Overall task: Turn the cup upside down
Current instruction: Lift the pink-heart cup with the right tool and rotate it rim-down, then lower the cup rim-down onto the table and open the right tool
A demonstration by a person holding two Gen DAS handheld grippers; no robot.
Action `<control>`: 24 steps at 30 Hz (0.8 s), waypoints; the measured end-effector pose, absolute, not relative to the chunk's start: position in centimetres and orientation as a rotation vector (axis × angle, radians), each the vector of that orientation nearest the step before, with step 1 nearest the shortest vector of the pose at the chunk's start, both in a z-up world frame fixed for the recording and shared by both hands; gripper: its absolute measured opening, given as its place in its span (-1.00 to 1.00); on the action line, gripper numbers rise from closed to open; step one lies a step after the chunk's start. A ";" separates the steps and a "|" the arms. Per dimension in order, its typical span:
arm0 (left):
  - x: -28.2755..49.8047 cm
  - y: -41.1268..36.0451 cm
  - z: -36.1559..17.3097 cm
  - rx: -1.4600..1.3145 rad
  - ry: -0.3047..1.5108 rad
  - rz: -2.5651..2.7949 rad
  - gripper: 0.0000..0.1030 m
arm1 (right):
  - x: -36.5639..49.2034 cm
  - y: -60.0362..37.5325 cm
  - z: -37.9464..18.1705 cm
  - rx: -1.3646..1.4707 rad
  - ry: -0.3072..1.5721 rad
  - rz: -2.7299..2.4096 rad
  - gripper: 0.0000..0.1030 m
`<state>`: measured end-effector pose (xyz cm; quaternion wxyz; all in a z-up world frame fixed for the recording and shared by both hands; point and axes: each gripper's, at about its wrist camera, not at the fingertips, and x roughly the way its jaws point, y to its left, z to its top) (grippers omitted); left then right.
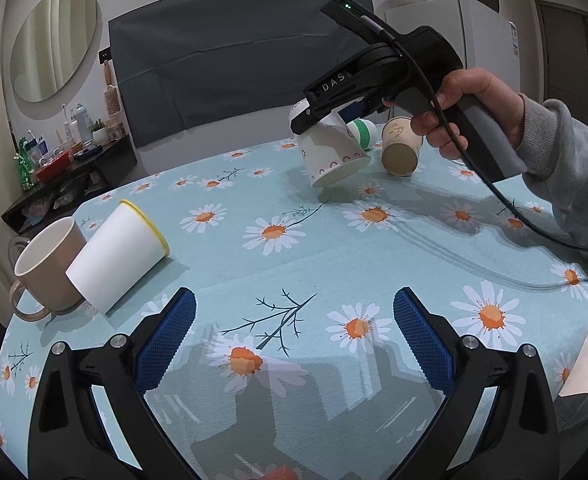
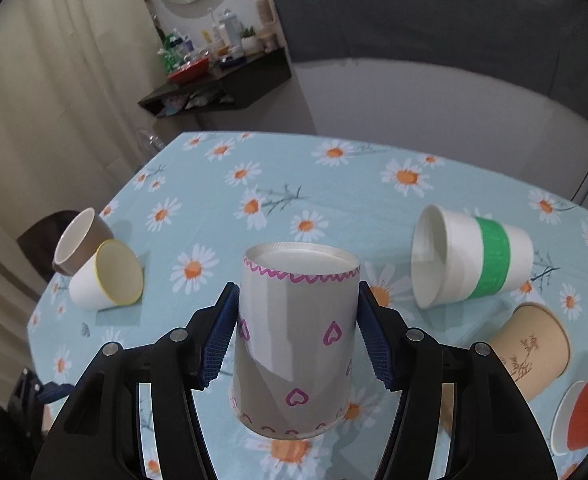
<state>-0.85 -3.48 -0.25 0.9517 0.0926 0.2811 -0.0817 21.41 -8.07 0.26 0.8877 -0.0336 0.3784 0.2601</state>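
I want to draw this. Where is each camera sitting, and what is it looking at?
Left wrist: rides the open left tongs, low over the daisy tablecloth, facing the person's hand holding the right tongs.
Right wrist: rides the right tongs, facing the heart cup they grip, bottom-up.
Both show: heart cup, yellow-rimmed cup.

Red cup cut off at right edge.

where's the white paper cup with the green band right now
The white paper cup with the green band lies on its side on the daisy tablecloth, right of the held heart-patterned paper cup and just beyond the tan paper cup.
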 end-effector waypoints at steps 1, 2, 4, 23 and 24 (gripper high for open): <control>-0.9 -3.5 -0.3 0.188 0.574 -0.167 0.89 | 21.2 -8.1 0.2 -0.078 0.755 0.519 0.06; -0.9 -3.5 -0.3 0.187 0.575 -0.168 0.89 | 21.1 -8.1 0.1 -0.080 0.737 0.509 0.06; -0.8 -3.5 -0.3 0.189 0.577 -0.169 0.89 | 20.6 -8.0 -0.2 -0.111 0.699 0.487 0.06; -0.8 -3.9 -0.3 0.230 0.568 -0.147 0.89 | 15.5 -7.8 -1.9 -0.309 0.584 0.430 0.08; -0.8 -3.9 -0.3 0.231 0.568 -0.146 0.89 | 15.3 -7.9 -2.0 -0.311 0.585 0.429 0.09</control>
